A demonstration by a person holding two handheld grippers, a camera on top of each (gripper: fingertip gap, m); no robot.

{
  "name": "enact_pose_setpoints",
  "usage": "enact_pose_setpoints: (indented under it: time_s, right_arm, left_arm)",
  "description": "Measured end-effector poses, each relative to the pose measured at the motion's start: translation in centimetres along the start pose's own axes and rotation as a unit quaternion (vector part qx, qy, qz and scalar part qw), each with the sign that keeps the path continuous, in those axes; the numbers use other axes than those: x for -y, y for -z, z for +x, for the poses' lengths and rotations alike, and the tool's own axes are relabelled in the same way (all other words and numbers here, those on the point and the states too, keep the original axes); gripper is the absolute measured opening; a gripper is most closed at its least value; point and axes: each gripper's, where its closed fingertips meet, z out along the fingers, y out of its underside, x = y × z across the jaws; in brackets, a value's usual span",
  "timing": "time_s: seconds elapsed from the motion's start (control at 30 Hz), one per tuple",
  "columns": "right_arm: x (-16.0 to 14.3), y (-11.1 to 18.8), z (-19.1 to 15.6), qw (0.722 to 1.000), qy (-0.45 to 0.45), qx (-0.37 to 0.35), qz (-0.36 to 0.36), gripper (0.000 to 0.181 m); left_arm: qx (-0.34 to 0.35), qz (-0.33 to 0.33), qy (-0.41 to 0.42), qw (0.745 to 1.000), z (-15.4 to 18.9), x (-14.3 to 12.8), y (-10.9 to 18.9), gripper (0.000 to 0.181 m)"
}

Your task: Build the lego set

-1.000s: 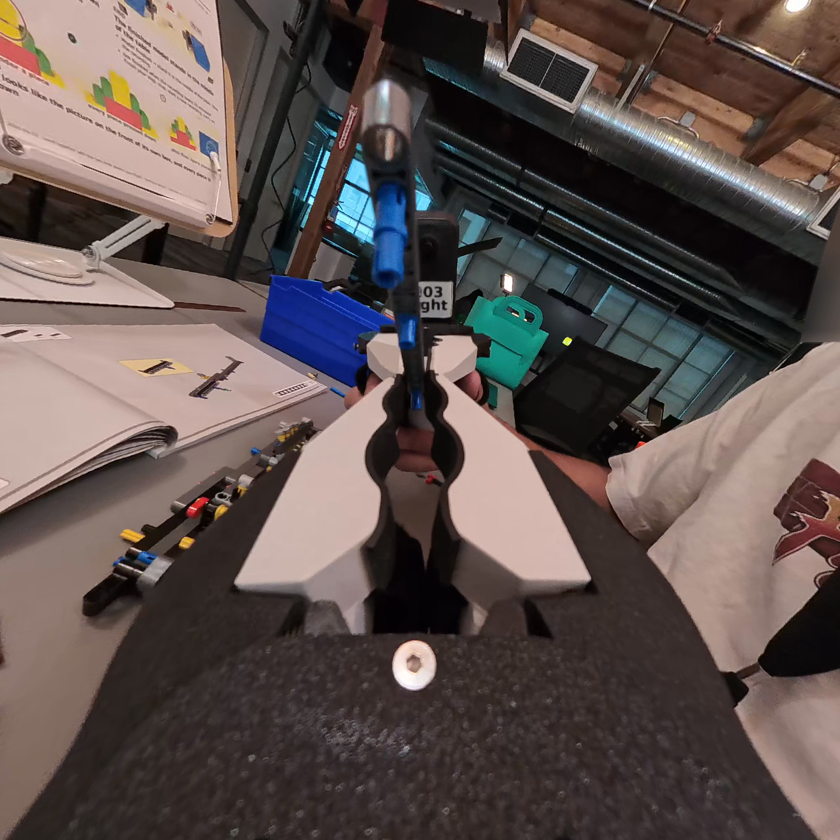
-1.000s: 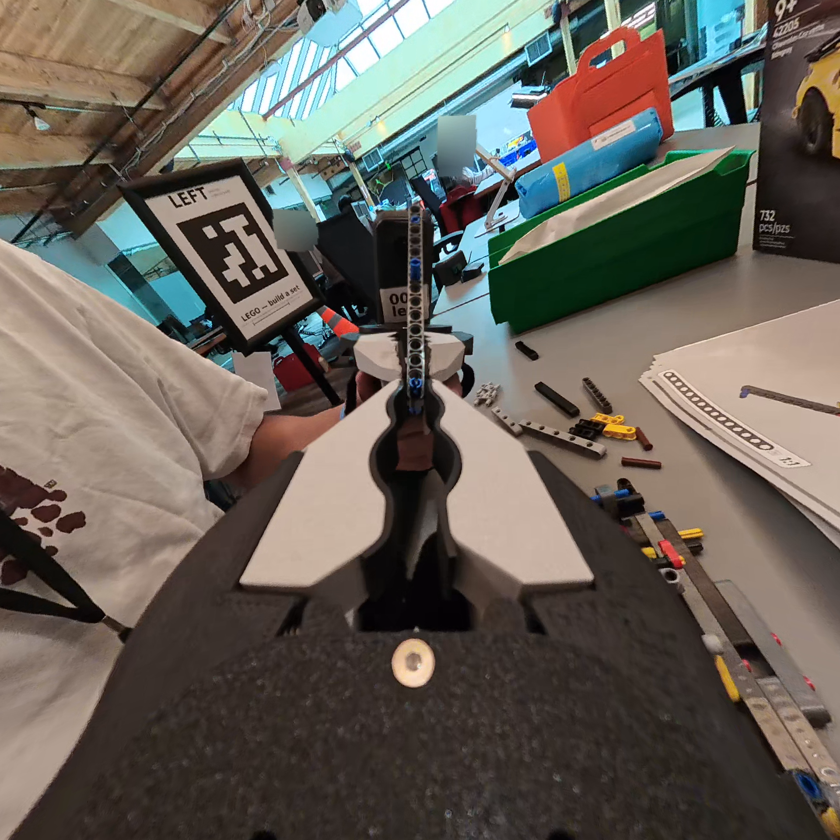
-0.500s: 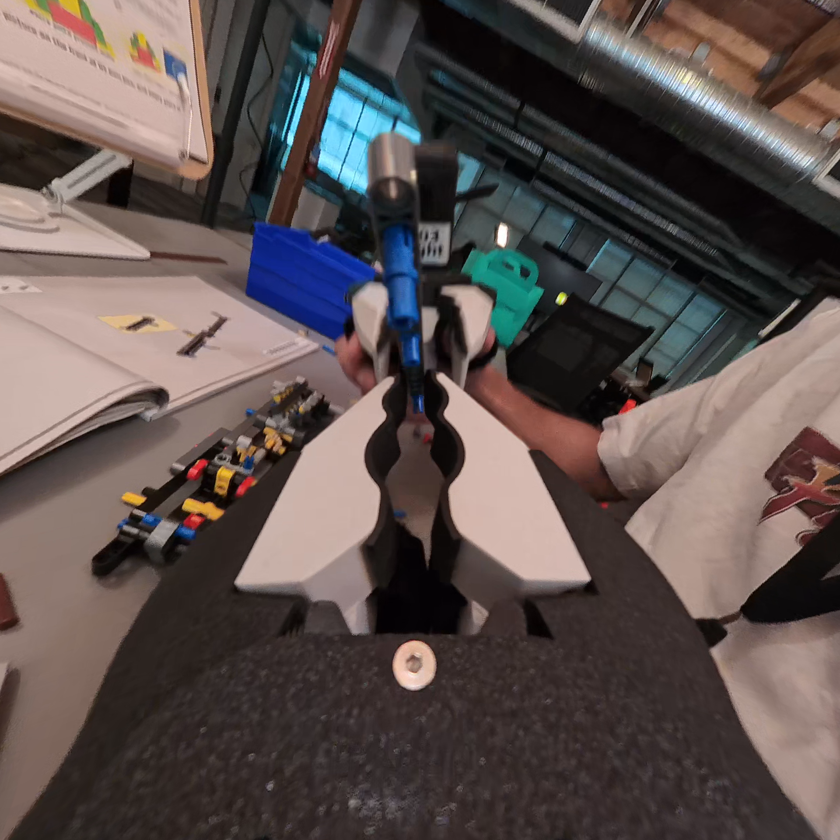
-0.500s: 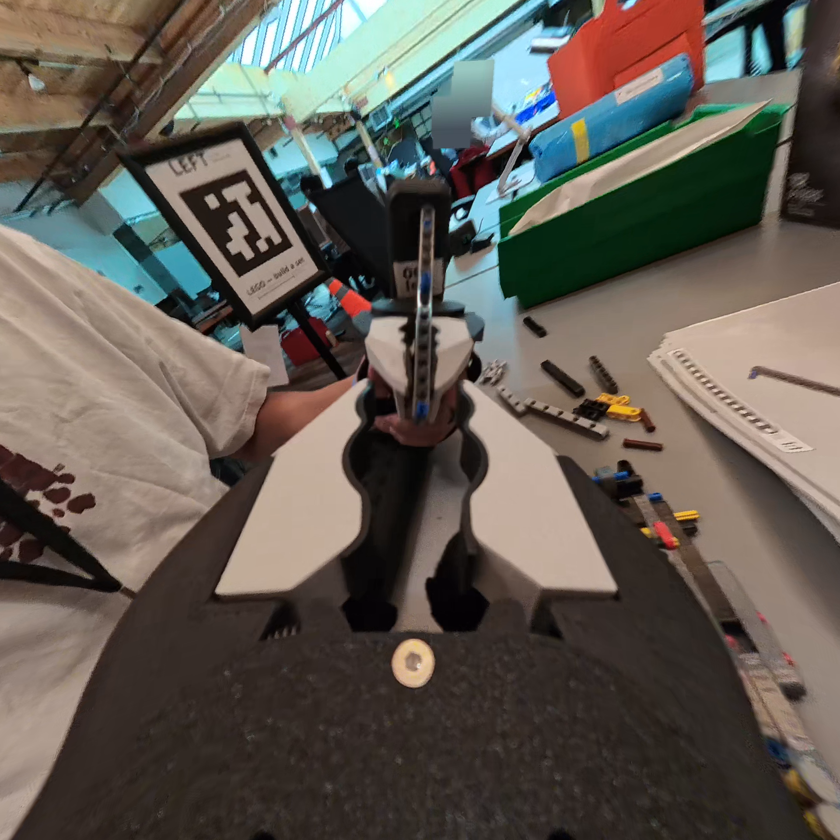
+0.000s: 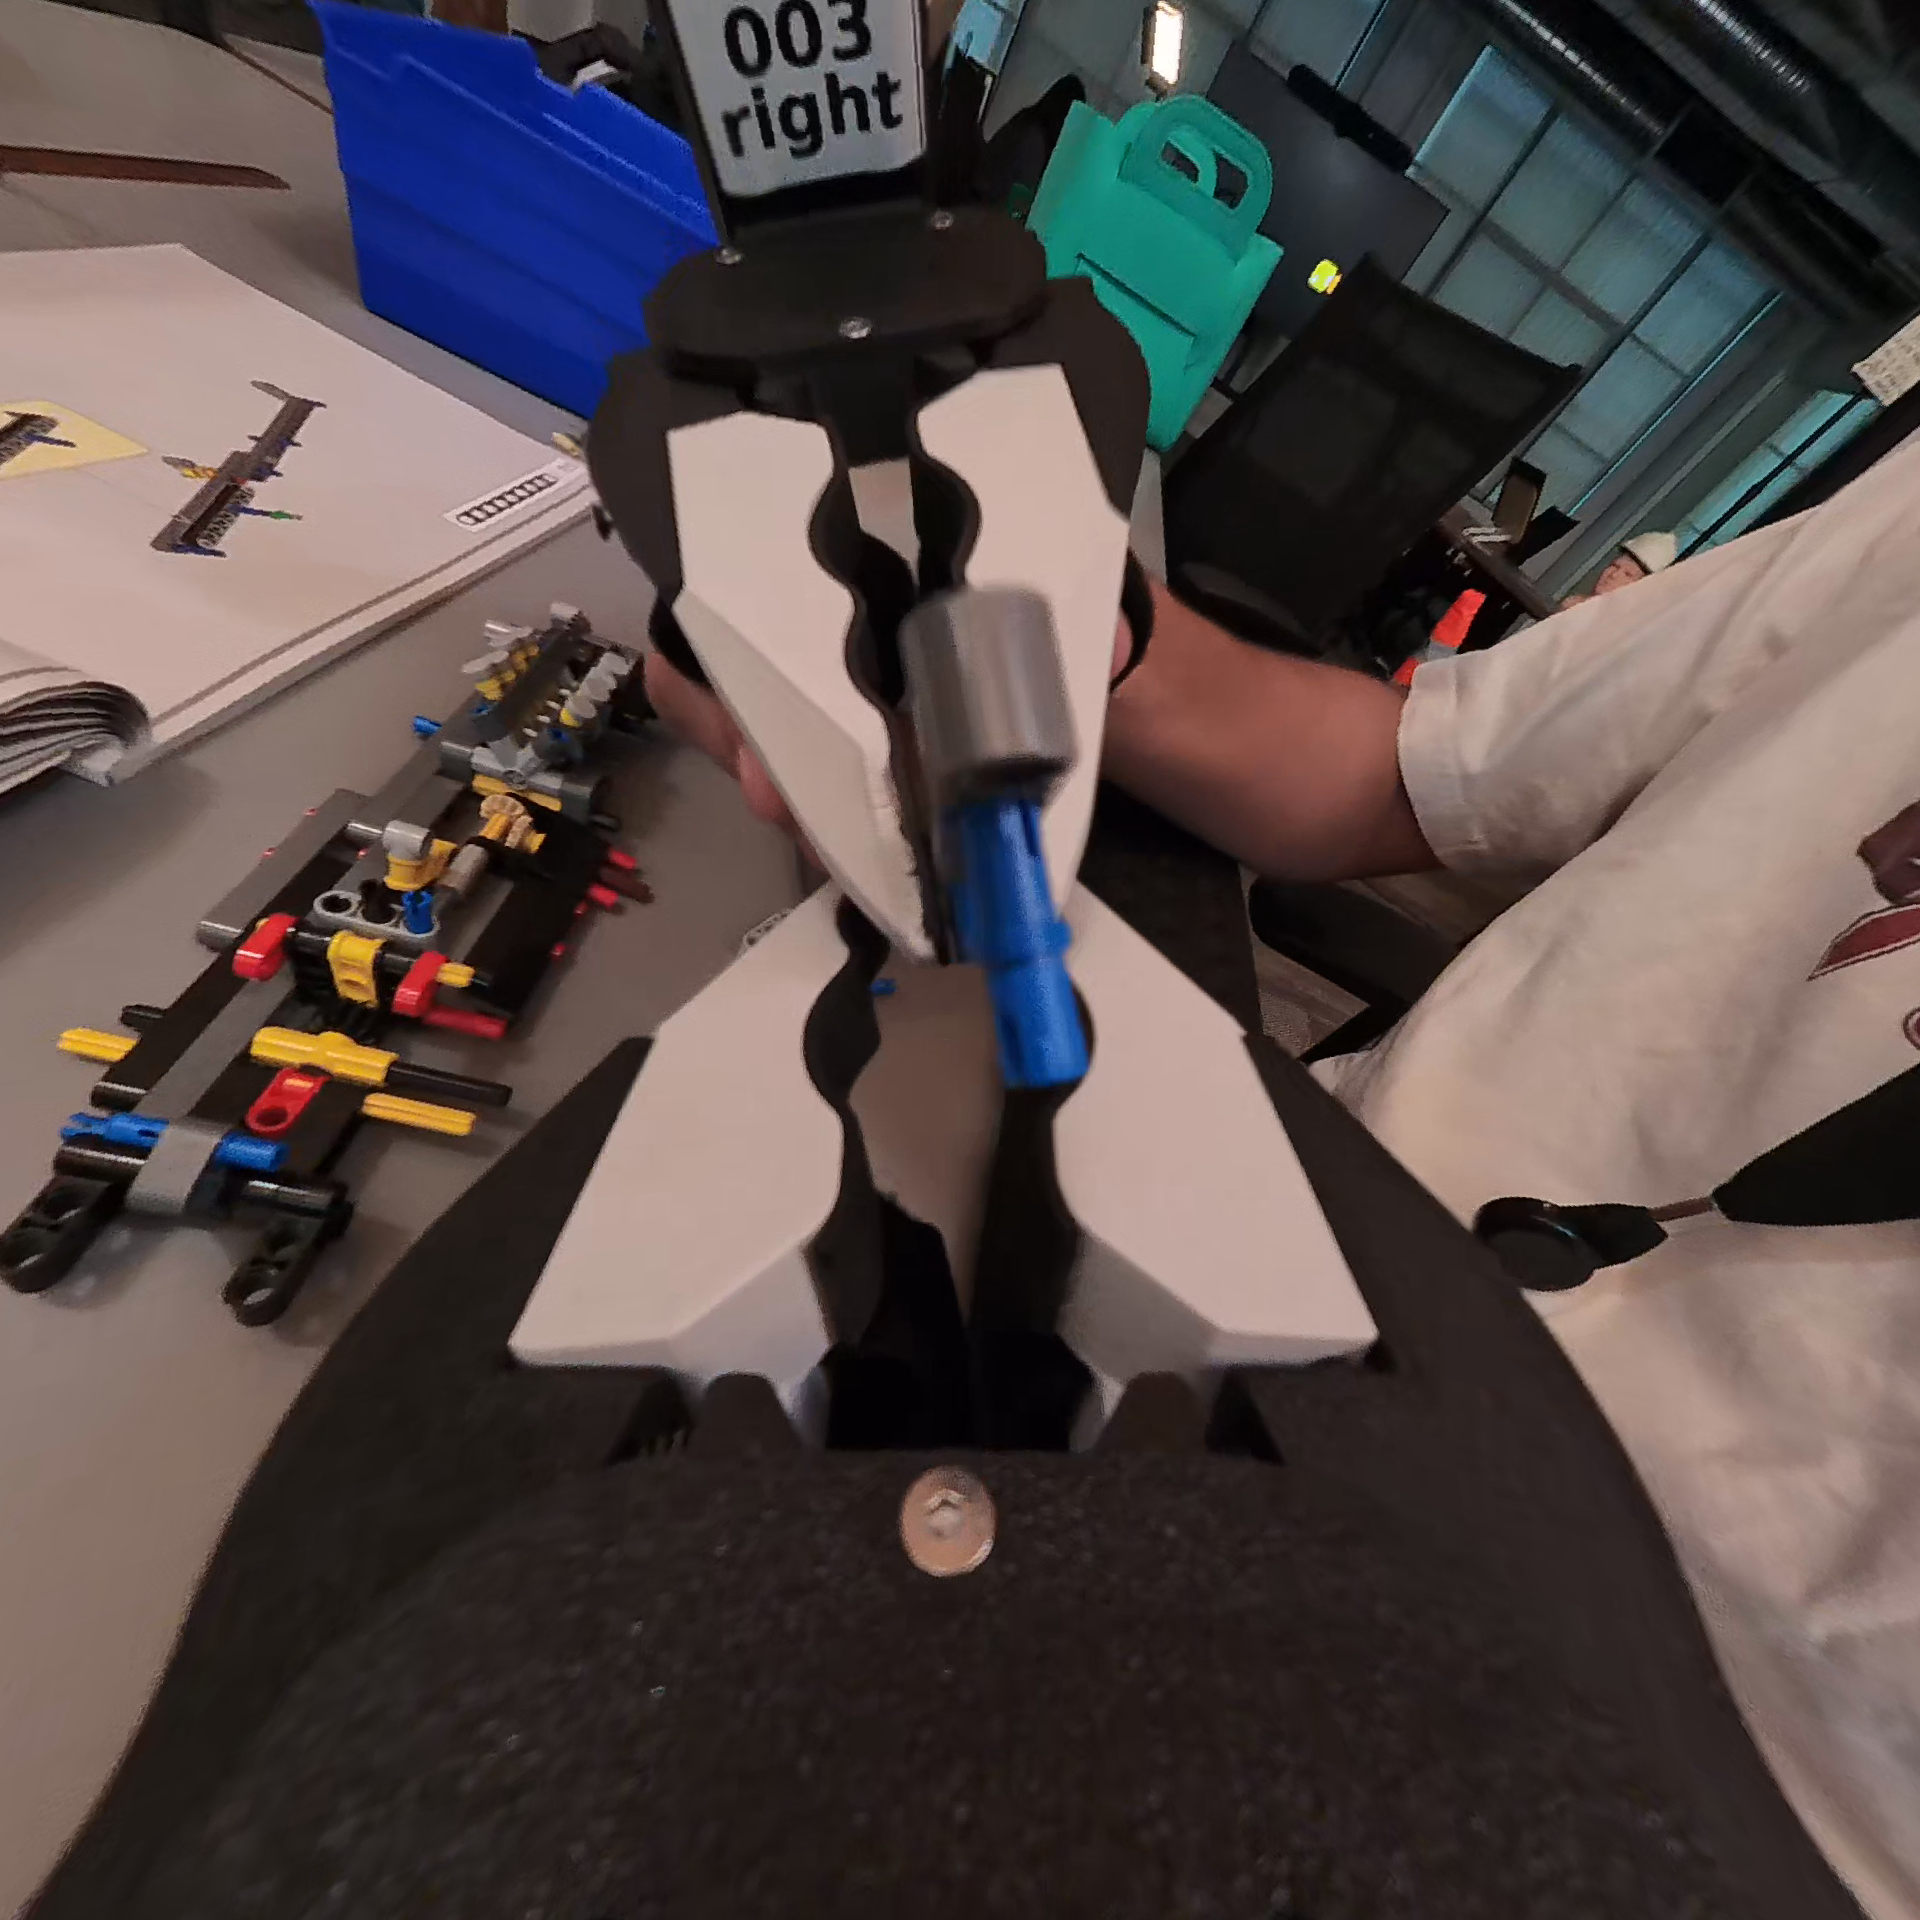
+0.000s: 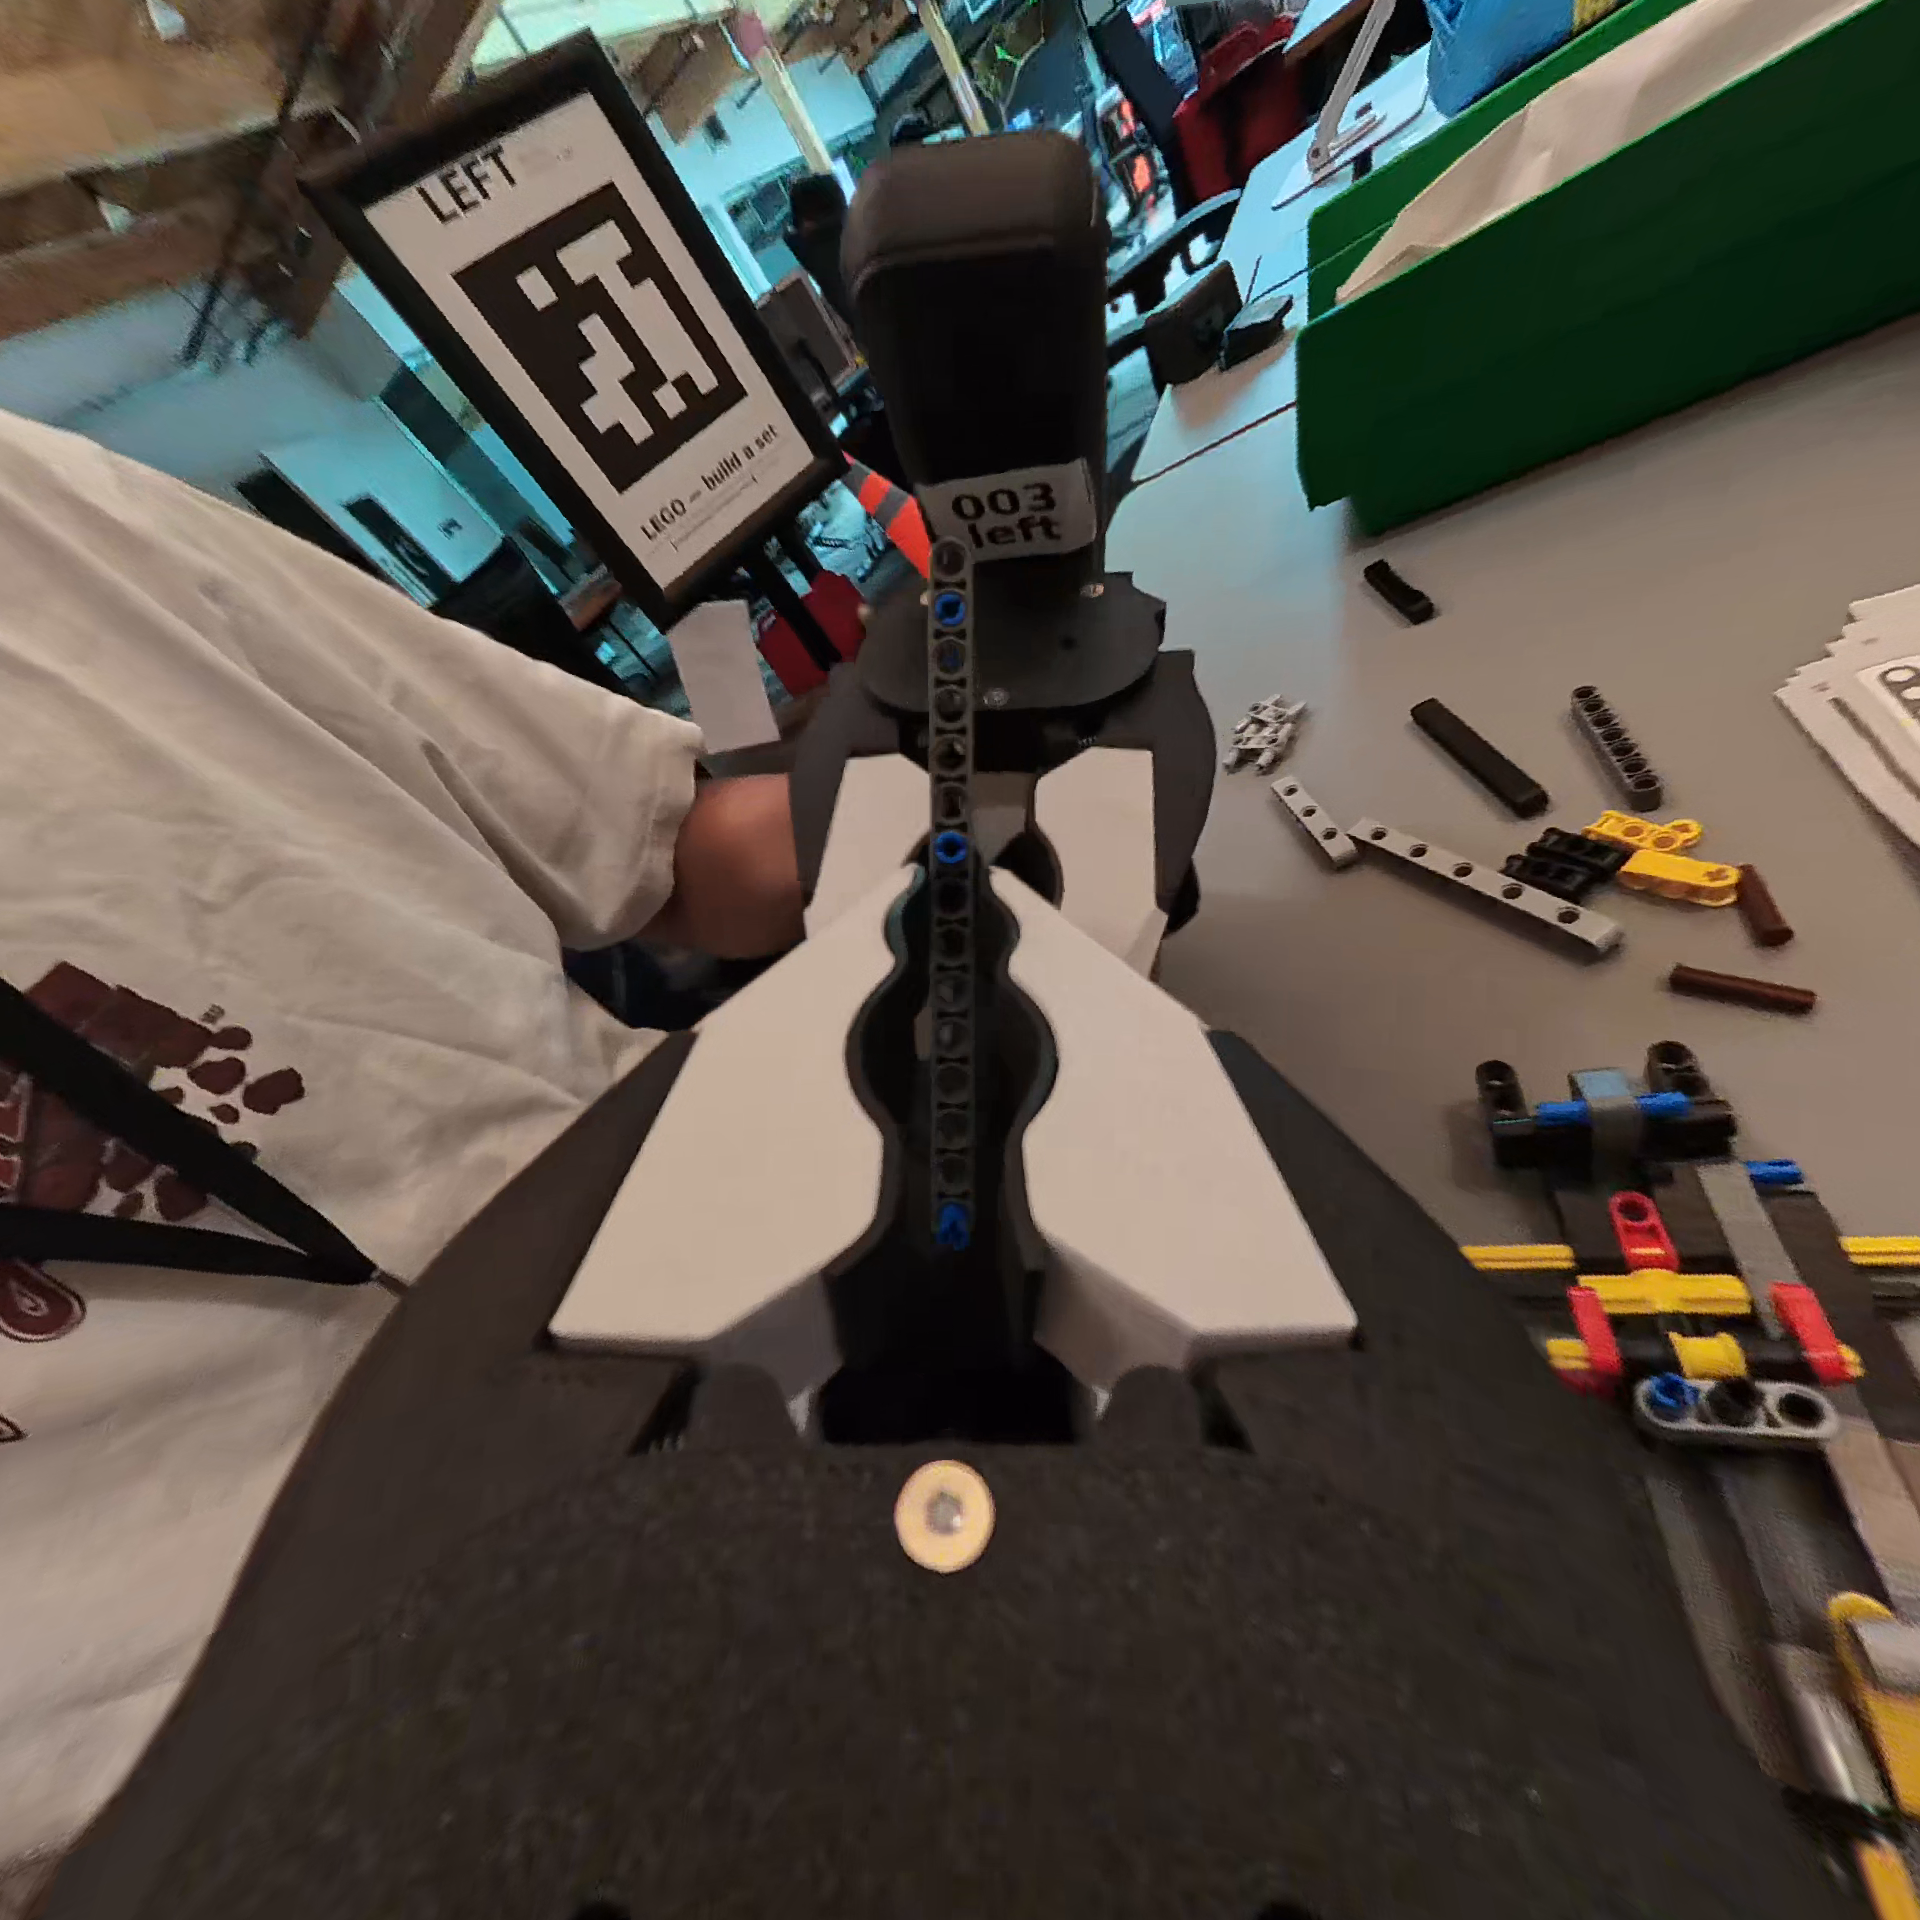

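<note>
The right gripper (image 6: 951,883) has its jaws pressed onto a long black lego beam (image 6: 949,935), which runs upright between the fingers and stands out past the tips toward 12 o'clock. Blue pins (image 6: 949,849) sit in three of the beam's holes. From the left wrist view the beam is edge-on and hard to make out; a blue connector (image 5: 1013,935) capped by a grey sleeve (image 5: 987,681) sticks out from it.

The left gripper (image 5: 940,935) meets the right one tip to tip. Its jaws stand slightly apart, and the blue connector lies across the inner edge of its right finger (image 5: 1174,1091); whether they pinch anything cannot be told.

At 9 o'clock of the left gripper, the partly built lego chassis (image 5: 322,987) lies flat on the grey table (image 5: 104,1455), with red, yellow and blue pieces along its black frame. Beyond it, at 10 o'clock, an open instruction booklet (image 5: 260,520) lies beside a blue bin (image 5: 488,208).

In the right wrist view, loose beams and pins (image 6: 1486,883) are scattered at 2 o'clock, a green bin (image 6: 1610,343) behind them. A framed marker sign (image 6: 592,322) stands at 11 o'clock. The person's white shirt (image 6: 260,831) fills the 9 o'clock side.
</note>
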Motion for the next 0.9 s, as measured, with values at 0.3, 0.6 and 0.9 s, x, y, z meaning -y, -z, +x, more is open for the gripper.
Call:
enact_pose_setpoints:
  time_s: [0.3, 0.6, 0.9]
  right_arm:
    - [0.5, 0.5, 0.2, 1.000, -0.022, 0.004, 0.006, 0.005]
    - [3.9, 5.0, 0.8, 0.992, 0.051, -0.086, 0.076, 0.023]
    - [-10.0, 11.2, 4.3, 0.933, 0.049, -0.322, -0.154, 0.019]
  left_arm:
    - [0.020, -0.011, -0.033, 0.999, -0.1, -0.4, -0.5, 0.007]
    - [0.038, 0.019, -0.049, 0.998, -0.7, 0.3, 0.0, 0.006]
    - [0.173, 0.048, -0.058, 0.982, -5.6, 0.9, 2.8, 0.006]
